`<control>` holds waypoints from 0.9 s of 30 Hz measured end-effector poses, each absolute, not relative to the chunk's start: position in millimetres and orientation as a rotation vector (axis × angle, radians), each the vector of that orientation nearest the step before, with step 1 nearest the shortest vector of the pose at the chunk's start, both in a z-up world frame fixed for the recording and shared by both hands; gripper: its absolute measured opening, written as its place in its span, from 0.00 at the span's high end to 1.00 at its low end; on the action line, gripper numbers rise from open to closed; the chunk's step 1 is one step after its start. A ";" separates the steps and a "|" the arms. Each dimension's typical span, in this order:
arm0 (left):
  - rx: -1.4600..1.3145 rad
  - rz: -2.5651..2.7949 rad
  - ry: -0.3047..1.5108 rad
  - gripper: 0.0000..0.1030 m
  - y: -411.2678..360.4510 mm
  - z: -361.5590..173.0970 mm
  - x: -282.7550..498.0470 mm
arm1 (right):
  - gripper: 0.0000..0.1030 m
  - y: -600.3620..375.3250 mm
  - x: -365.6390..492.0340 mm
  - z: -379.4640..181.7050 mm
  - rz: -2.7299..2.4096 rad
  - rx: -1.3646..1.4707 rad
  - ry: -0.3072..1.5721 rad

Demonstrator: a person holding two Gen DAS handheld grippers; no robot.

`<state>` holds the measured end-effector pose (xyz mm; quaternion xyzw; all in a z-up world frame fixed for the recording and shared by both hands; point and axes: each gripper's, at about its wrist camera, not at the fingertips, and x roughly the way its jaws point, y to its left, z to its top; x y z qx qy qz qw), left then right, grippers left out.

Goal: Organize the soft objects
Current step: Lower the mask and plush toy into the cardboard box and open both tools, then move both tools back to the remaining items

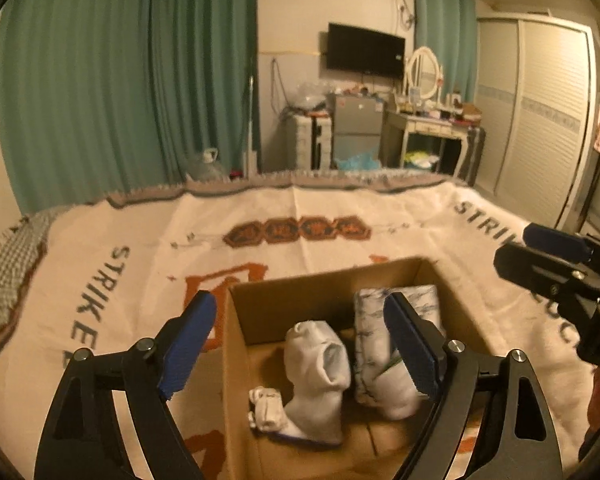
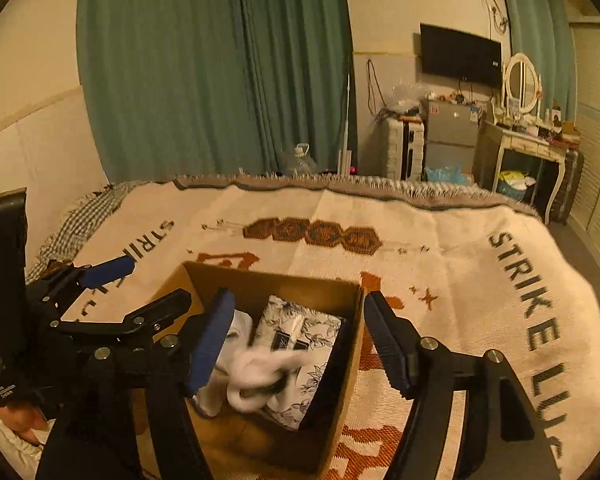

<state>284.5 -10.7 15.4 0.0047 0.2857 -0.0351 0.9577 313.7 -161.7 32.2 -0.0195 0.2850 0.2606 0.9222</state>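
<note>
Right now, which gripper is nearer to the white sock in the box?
Left. The left gripper hangs open right above the white sock inside the cardboard box. The right gripper, also open, straddles the box's right wall, farther away.

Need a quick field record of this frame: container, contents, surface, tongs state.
container: open cardboard box, standing on the blanket
contents: white socks; folded floral-print cloth beside them, toward the box's right wall
surface: cream blanket with orange pattern and "STRIKE" lettering
left tongs: open, above the box, holding nothing
right tongs: open, straddling the box's right wall, holding nothing
outside box: no loose soft items in view
</note>
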 end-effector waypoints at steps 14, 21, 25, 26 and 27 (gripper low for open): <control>0.027 -0.105 0.324 0.05 -13.0 151.5 107.3 | 0.00 -206.5 148.6 176.6 0.454 -0.097 0.429; 0.044 -0.114 0.340 0.05 -18.4 130.4 66.3 | 0.00 -212.1 91.6 165.4 0.472 -0.151 0.453; 0.042 -0.093 0.391 0.05 -20.6 95.1 62.5 | 0.00 -219.9 75.9 131.5 0.462 -0.142 0.489; 0.042 -0.088 0.406 0.05 -21.3 88.9 64.4 | 0.00 -221.2 75.0 116.8 0.467 -0.134 0.513; 0.037 -0.081 0.435 0.05 -22.3 75.0 68.1 | 0.00 -222.8 75.5 104.5 0.471 -0.123 0.532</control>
